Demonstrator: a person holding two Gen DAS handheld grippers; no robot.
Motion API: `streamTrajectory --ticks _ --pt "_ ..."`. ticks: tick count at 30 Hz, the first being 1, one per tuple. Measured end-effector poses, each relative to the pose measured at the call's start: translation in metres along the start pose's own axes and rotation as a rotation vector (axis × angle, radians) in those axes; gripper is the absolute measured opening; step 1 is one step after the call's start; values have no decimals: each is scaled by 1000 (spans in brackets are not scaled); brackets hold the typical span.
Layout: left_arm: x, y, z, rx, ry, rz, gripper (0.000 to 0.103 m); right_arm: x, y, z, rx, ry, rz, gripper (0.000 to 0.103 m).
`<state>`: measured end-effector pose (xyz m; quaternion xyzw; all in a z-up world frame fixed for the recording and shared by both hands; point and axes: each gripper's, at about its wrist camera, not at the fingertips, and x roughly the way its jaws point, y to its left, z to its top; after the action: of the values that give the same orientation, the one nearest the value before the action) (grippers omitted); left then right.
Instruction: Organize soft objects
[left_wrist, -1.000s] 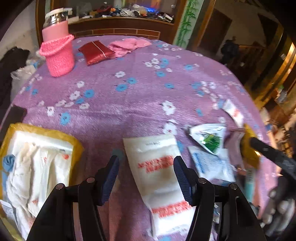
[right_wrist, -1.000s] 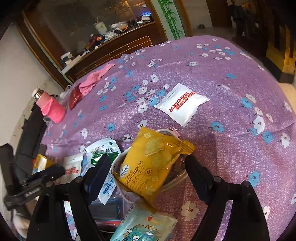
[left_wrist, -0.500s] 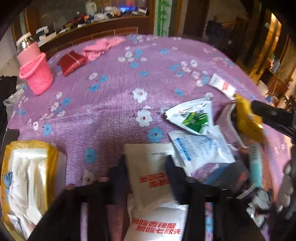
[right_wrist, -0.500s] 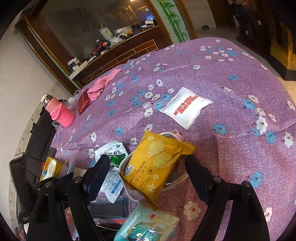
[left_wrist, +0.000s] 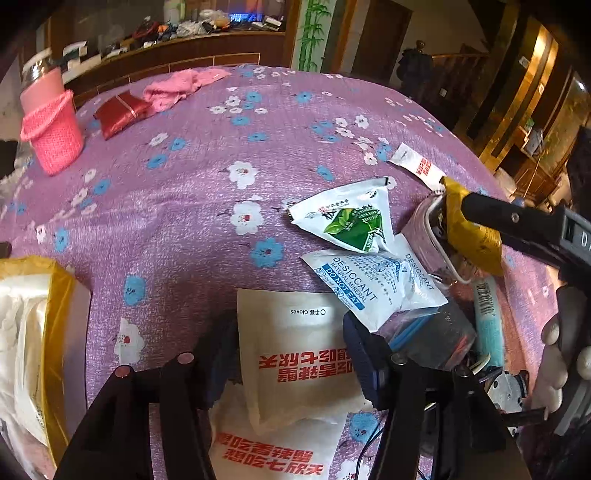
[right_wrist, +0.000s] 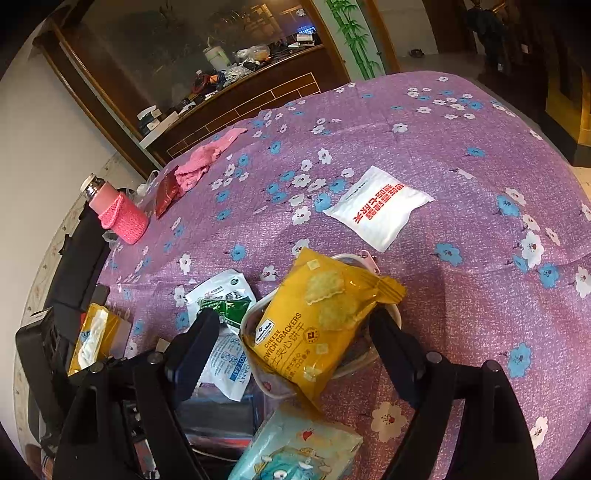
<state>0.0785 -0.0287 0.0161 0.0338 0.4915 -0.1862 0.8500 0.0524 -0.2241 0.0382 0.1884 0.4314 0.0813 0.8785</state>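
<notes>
My left tongs (left_wrist: 291, 354) grip a white glove packet (left_wrist: 295, 354), lifted over a second packet (left_wrist: 273, 454) on the purple desk (left_wrist: 192, 192). My right tongs (right_wrist: 291, 332) are open astride a yellow cracker bag (right_wrist: 314, 321) sitting in a clear bowl (right_wrist: 373, 354).
</notes>
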Motion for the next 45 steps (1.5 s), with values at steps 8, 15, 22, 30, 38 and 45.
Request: streamTrajectory --ticks 8,15,22,30,38,45 --pt "-3 -16 -5 106 -40 46 14 10 21 -8 -130 -5 -169 69" --pt "-34 -15 -11 87 -107 -6 4 -6 21 -7 -115 -20 -100 54" --pt "-72 -11 -27 64 -163 -43 4 -41 31 -9 -100 -91 -39 54" --pt "-96 -12 -36 58 -186 -128 2 -62 37 -22 -113 -101 -20 54" --pt "-45 24 -46 -73 -53 20 49 -45 15 -36 -53 -85 20 54" --pt "-27 13 -28 -40 -58 -3 52 -39 8 -37 -27 -70 55 54"
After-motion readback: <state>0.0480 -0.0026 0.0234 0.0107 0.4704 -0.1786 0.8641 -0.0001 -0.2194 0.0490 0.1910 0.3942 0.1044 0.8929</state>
